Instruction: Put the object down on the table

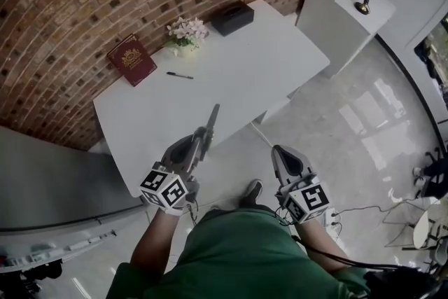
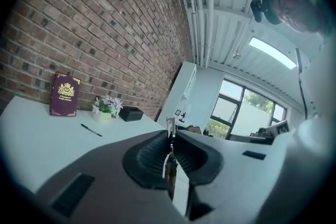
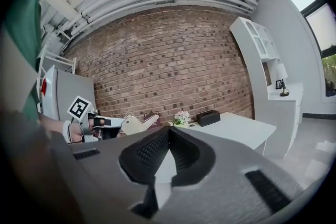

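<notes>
Both tongs are squeezed shut. The left gripper (image 1: 204, 138) pinches a thin grey object (image 1: 211, 121) by the near edge of the white table (image 1: 266, 73). The right gripper (image 1: 281, 154) holds nothing. Far back on the table lie a pen (image 1: 180, 75), red book (image 1: 131, 59), flowers (image 1: 187, 31) and black box (image 1: 232, 17).

- No word or number is coming through clearly enough to read in any view.
- The maroon book (image 1: 131, 59) on the counter (image 1: 245, 73) is showing a gold crest with lines of gold print under it; in the left gripper view (image 2: 65, 94) the print is staying too small to make out.
- The cube (image 1: 165, 188) on the left gripper (image 1: 204, 138) and the cube (image 1: 309, 200) on the right gripper (image 1: 281, 150) are showing black-and-white square code markers, no letters.
</notes>
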Motion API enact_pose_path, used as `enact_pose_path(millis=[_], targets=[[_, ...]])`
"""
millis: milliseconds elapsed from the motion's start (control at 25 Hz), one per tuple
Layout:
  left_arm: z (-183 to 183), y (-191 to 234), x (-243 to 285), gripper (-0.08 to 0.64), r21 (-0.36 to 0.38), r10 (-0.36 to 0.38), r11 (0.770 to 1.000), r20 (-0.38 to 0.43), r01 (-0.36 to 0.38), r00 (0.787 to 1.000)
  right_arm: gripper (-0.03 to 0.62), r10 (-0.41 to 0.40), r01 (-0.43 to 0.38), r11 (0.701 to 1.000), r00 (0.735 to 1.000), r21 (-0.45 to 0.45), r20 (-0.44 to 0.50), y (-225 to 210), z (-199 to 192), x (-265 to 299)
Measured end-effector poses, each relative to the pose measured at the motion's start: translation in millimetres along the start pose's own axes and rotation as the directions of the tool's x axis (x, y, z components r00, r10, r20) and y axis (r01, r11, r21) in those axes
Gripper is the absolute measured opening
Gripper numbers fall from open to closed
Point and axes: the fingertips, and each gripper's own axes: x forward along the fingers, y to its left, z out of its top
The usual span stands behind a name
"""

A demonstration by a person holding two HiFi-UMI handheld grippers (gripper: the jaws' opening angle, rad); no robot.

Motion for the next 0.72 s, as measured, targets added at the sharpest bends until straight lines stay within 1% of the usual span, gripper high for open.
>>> enact_pose_path(millis=[200,360,560,720], targets=[[2,2,41,0.026,0.031,0.058,0.998,0.001,-0.058,0.998,0.002,0.034,-0.034,0.999,0.999,0.024,-0.005,-42,2,10],[1,7,65,0.026,0.060,0.078,0.995,-0.018,-0.077,0.997,0.002,0.040,-0.039,0.998,0.999,0.041,-0.026,-62,1,16],[-5,33,92,0.027,0.113,0.092,0.990,-0.068,-0.084,0.993,0.002,0.004,-0.003,0.998,1.000,0.061,-0.025,-78,0,27],[-23,63,119,0.026,0.148,0.096,0.986,-0.138,-0.075,0.986,0.002,-0.068,0.070,0.996,0.997,0.057,-0.034,-93,2,31]])
